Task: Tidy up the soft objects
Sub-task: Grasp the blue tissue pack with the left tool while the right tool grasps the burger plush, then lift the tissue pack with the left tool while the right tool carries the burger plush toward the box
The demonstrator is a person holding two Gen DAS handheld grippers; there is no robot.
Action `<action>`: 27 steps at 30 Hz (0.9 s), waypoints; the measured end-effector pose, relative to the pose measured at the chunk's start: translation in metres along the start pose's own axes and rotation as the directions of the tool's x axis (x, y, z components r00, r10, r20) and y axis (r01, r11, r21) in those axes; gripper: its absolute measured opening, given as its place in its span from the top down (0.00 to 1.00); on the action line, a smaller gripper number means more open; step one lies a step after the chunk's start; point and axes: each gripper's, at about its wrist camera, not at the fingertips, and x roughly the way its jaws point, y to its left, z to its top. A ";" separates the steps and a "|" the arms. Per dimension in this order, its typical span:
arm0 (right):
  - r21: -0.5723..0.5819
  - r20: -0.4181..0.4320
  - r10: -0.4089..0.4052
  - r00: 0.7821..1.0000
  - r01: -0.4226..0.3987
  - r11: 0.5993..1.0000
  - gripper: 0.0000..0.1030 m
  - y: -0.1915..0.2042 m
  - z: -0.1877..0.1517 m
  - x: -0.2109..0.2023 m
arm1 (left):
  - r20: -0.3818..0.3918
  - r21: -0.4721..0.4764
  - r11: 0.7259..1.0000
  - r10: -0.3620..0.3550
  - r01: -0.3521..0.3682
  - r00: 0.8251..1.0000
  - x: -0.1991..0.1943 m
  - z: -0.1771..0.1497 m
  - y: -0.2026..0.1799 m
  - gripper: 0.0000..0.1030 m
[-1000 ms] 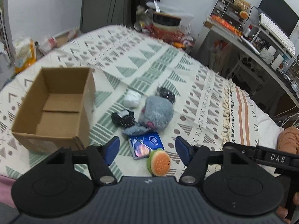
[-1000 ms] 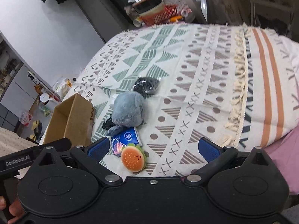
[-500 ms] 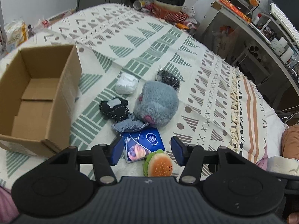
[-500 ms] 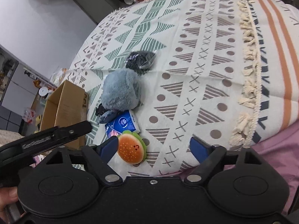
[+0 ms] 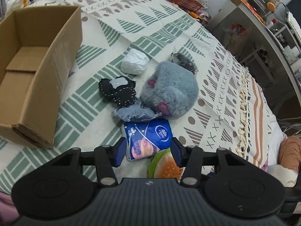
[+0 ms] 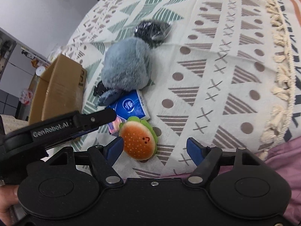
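A bed covered by a woven cream blanket (image 5: 165, 28) with green and brown geometric print and a tasselled fringe was recorded in both views. The soft objects were found clustered near its edge, beside an open, empty corrugated cardboard box (image 5: 39, 60).

The left tongs (image 5: 147, 149) were seen spread, their blue pads flanking a glossy blue plastic tissue pack (image 5: 150, 138) without a confirmed pinch; contact on either side could not be told. The right tongs (image 6: 155, 148) were seen spread wide, with a round plush burger (image 6: 139, 139), orange bun and green felt frill, lying near the left pad and apparently not pinched.

A rounded, long-piled grey plush toy (image 5: 169, 94) with pink patches was noted just behind the pack. Against its near side lay a frayed denim-grey fabric piece (image 5: 135, 114) and a black stitched fabric piece (image 5: 118, 90) with white running stitches and a pale patch. A crinkled dark item in clear film (image 6: 152, 30) was seen behind the plush.

A white wrapped bundle (image 5: 134, 64) and the box interior were shown only in the left view. The embroidered face on the burger and the left gripper body from outside were shown only in the right view
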 end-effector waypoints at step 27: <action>0.106 0.049 -0.131 0.990 0.126 0.986 0.74 -0.022 0.007 0.011 | 0.013 0.013 1.000 0.003 -0.003 1.000 0.044 0.000 -0.018 0.19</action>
